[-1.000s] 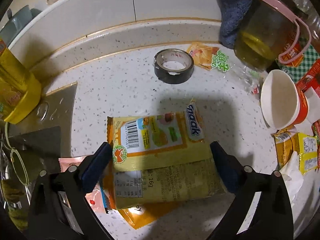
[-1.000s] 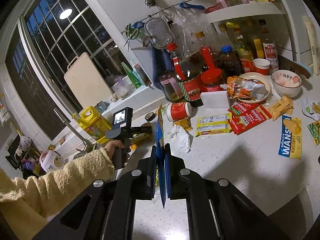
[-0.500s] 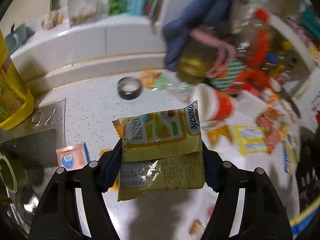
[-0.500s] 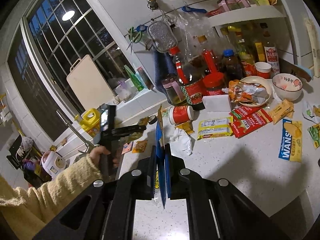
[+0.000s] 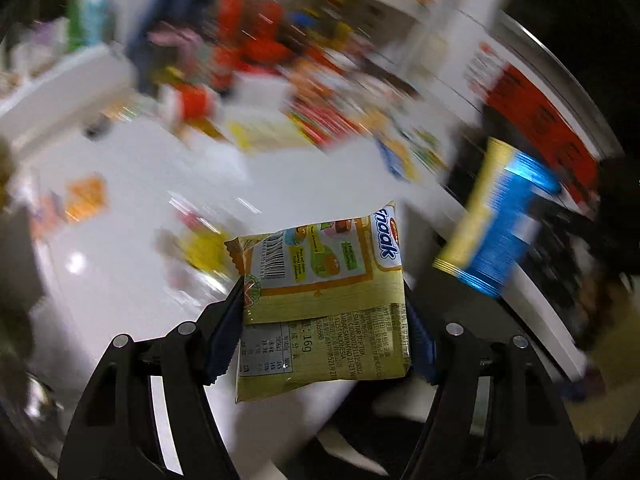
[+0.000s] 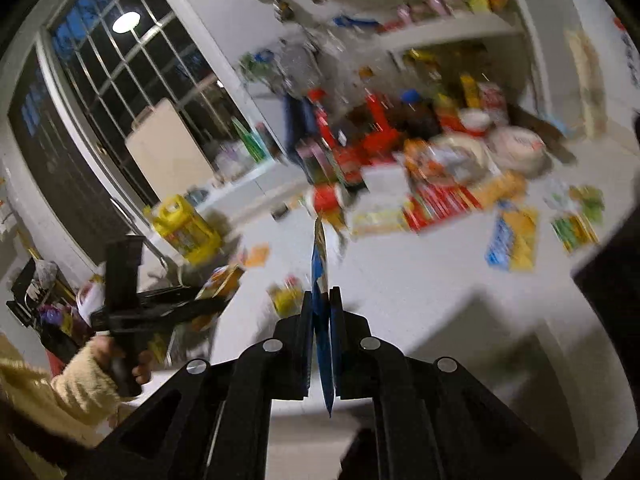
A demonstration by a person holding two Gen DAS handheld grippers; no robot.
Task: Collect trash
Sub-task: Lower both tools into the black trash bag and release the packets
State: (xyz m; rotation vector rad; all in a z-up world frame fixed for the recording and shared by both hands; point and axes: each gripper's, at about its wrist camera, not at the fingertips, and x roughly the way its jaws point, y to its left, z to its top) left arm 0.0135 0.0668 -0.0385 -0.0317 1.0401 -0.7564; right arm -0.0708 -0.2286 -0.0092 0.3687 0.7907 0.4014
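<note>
My left gripper [image 5: 324, 312] is shut on a yellow snack packet [image 5: 320, 272], its blue pads pressing both sides, and holds it in the air above the white counter [image 5: 128, 216]. In the right wrist view a hand in a cream sleeve [image 6: 52, 384] carries that left gripper [image 6: 218, 296] at the lower left, the packet [image 6: 222, 278] at its tip. My right gripper [image 6: 322, 320] is shut on a thin blue wrapper [image 6: 320, 264], seen edge-on. The same blue and yellow wrapper [image 5: 496, 216] shows blurred at the right of the left wrist view.
Several wrappers [image 6: 512, 240] lie on the counter. Bottles, jars and a tipped red cup [image 6: 328, 198] crowd the back by the wall. A yellow oil jug [image 6: 184, 228] stands at the left by the sink. A dark block [image 6: 608, 276] sits at the right edge.
The left gripper closed on the yellow snack packet, lifted it off the counter and swung right toward the right gripper. The right gripper shifted, still holding the blue wrapper.
</note>
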